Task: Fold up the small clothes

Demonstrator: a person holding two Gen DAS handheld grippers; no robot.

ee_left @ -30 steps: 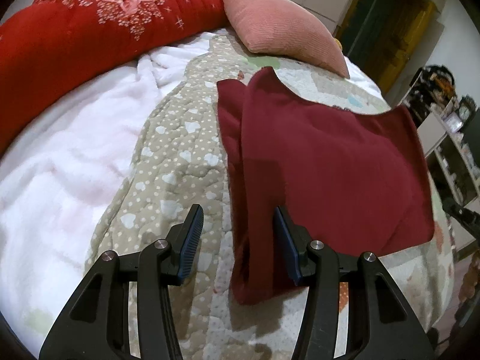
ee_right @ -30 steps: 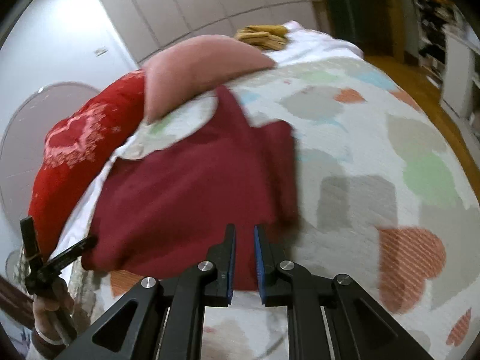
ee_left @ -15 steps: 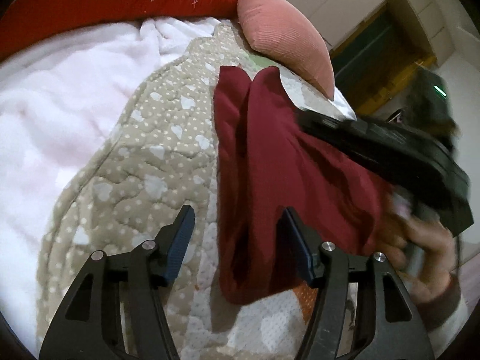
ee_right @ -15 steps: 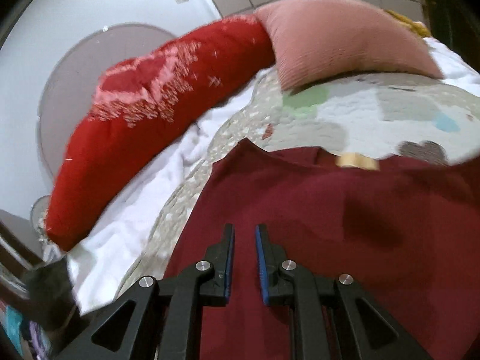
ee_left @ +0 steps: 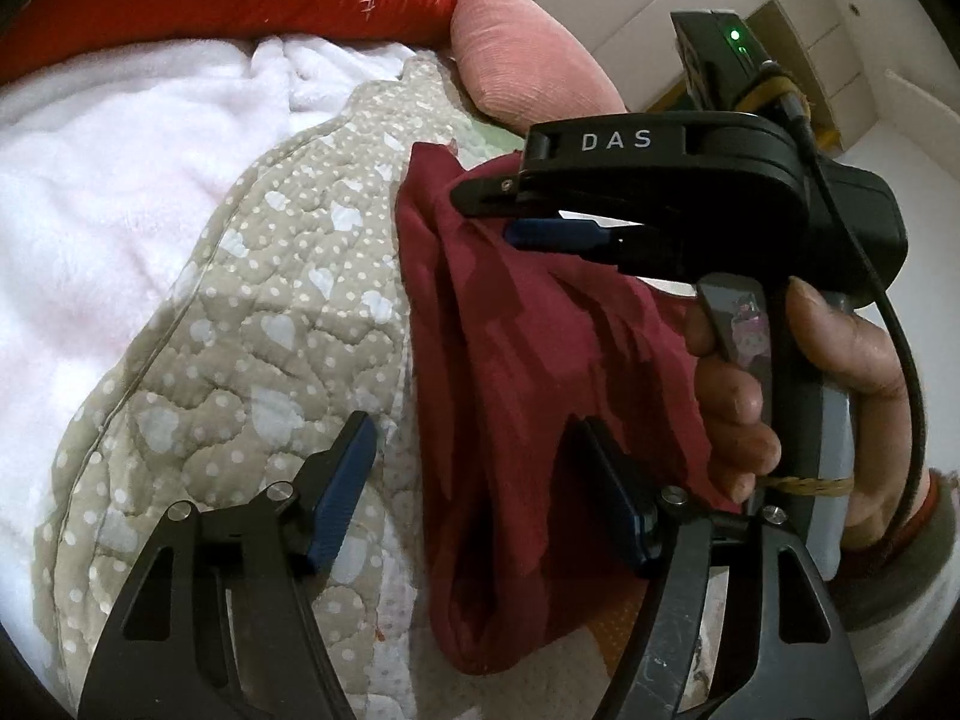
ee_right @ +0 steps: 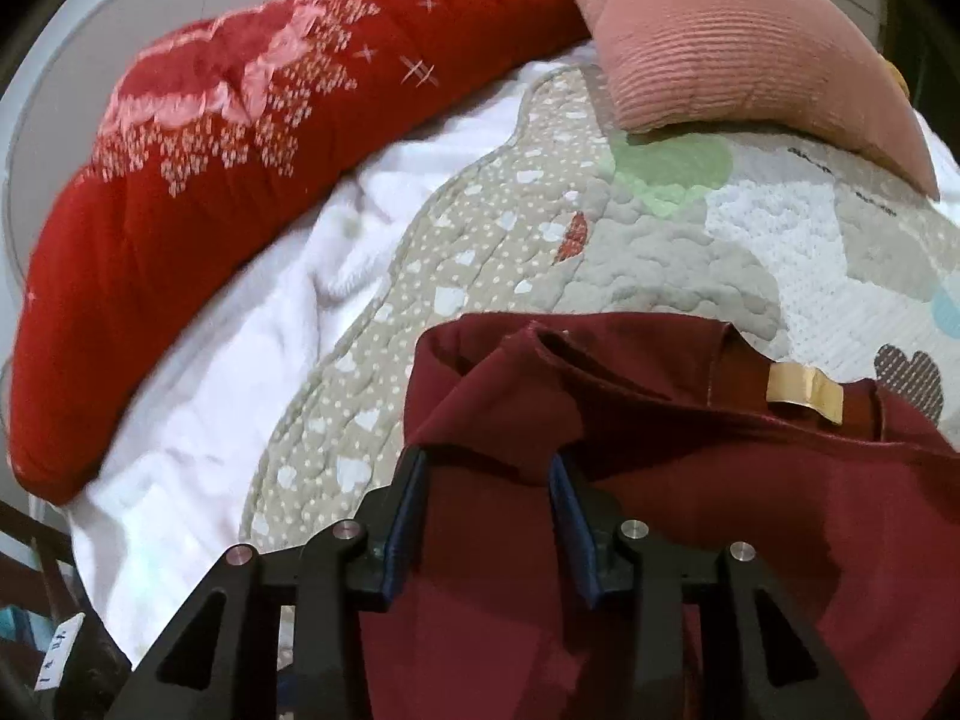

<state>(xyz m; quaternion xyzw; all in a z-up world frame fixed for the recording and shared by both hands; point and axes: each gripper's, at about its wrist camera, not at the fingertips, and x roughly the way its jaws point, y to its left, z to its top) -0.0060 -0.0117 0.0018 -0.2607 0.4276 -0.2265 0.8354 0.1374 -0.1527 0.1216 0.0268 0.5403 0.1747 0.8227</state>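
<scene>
Now | L gripper [ee_left: 474, 492] opening, straddles maroon garment [ee_left: 510, 360] edge | R gripper [ee_right: 489, 480] opening, fold between, unpinched

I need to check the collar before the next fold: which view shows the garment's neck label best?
The right wrist view. The tan neck label sits unobstructed inside the collar of the maroon garment. The left wrist view shows only the garment's folded side edge; the label is not visible there, with the right tool covering the far end.

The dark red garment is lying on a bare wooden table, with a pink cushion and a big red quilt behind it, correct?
Not quite. The dark red garment lies on a quilted bedspread with hearts and dots, not a bare wooden table; the right wrist view shows it. The pink cushion and red quilt are behind it, as you said.
</scene>
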